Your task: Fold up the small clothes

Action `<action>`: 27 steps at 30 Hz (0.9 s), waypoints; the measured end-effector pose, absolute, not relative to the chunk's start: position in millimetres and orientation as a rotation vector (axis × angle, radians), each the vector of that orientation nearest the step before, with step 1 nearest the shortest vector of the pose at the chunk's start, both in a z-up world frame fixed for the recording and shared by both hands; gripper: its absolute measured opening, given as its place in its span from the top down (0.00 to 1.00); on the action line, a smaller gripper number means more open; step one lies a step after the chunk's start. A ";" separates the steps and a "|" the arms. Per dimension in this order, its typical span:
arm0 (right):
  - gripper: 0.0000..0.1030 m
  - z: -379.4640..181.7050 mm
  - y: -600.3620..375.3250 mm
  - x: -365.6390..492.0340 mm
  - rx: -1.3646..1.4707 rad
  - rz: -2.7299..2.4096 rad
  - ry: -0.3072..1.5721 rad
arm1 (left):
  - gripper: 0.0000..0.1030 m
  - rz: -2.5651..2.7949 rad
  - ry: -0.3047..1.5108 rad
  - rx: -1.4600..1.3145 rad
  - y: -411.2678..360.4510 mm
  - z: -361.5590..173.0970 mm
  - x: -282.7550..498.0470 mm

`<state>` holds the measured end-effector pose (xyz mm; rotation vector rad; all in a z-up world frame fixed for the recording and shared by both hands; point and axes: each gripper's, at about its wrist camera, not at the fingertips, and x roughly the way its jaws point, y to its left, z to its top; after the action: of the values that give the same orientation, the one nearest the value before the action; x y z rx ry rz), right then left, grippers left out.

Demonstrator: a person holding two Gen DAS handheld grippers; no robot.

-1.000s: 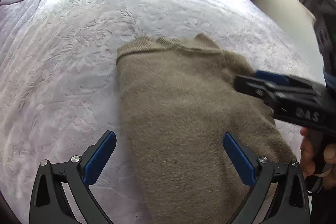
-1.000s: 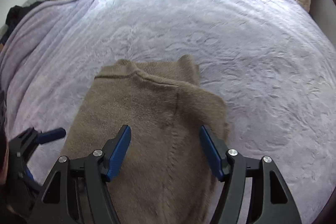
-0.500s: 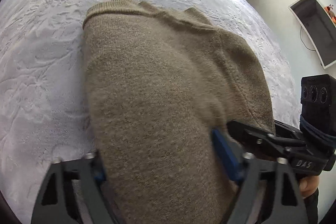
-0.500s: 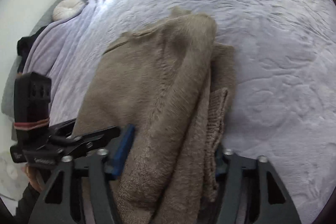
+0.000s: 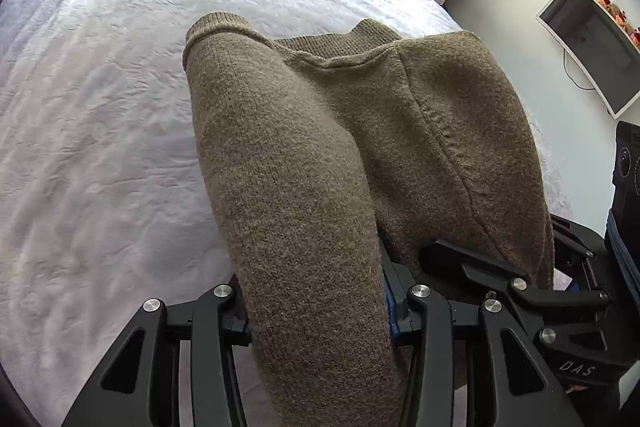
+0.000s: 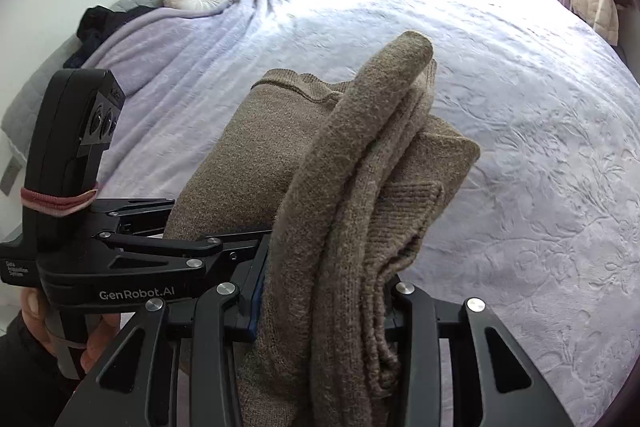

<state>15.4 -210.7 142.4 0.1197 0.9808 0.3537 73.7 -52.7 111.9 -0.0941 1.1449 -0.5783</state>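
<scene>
Sweater (image 5: 360, 147): near edge lifted off the bed (image 5: 100, 127), far end draped on it. Left gripper (image 5: 316, 311) just closed on a thick roll; right gripper (image 6: 324, 303) just closed on bunched layers. Risk: uneven bundles, inner layers slip out, fold lands skewed.
</scene>
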 end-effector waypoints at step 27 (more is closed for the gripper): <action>0.37 67.1 -190.2 -9.9 0.357 0.300 1.127 | 0.19 -0.395 1.193 -0.155 67.0 57.8 32.1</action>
<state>-9.9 -190.2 67.1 0.3569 1.1267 0.3000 32.1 67.0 57.8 -0.1550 1.1934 -0.3945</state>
